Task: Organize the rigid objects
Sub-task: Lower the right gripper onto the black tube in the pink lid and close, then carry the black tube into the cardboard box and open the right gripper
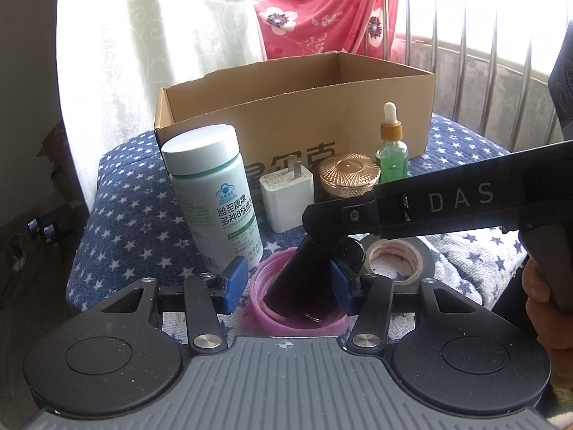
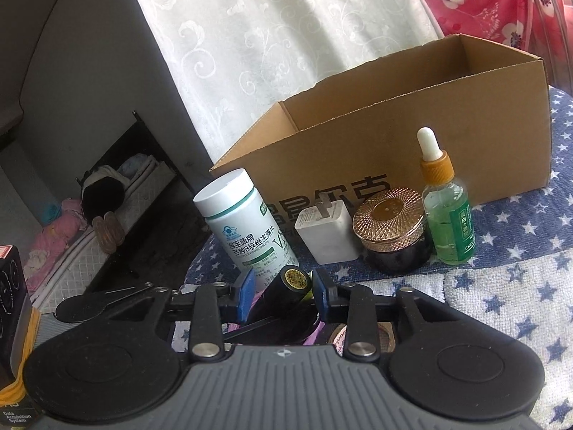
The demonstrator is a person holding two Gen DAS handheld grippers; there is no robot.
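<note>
Since your right gripper (image 2: pixel 283 286) is clamped on the black tube (image 2: pixel 290 279), that hand owns the next move. The tube's long axis runs steeply up and tilts. Its patterned end cap sits level with the pads, and its lower end drops into the pink ring (image 1: pixel 259 279) right below.

Your left gripper (image 1: pixel 288 285) has its jaws spread wide on either side of that ring. One pad overlaps the rim and the other sits just beside it. I can't tell whether it's pinching the ring or only bracketing it, so check before you lift.

The tape roll (image 1: pixel 397 258) lies flat just right of the ring, partly under the right gripper.

The cardboard box (image 1: pixel 286 107), my guess for the drop target, is dead ahead and open-topped, and its long side faces you. A row stands on the surface (image 1: pixel 125 215) between you and it:
- pill bottle (image 1: pixel 215 193)
- white charger (image 1: pixel 286 197)
- gold-lidded jar (image 1: pixel 349 175)
- green dropper bottle (image 1: pixel 392 150)

You'll likely have to lift over them, and the dropper bottle is the tallest.

Hidden:
- the tube's lower end and the ring's contents are just dark purple, unreadable
- the box floor is out of sight behind its front wall
- the near half of the tape is cut off in both views
</note>
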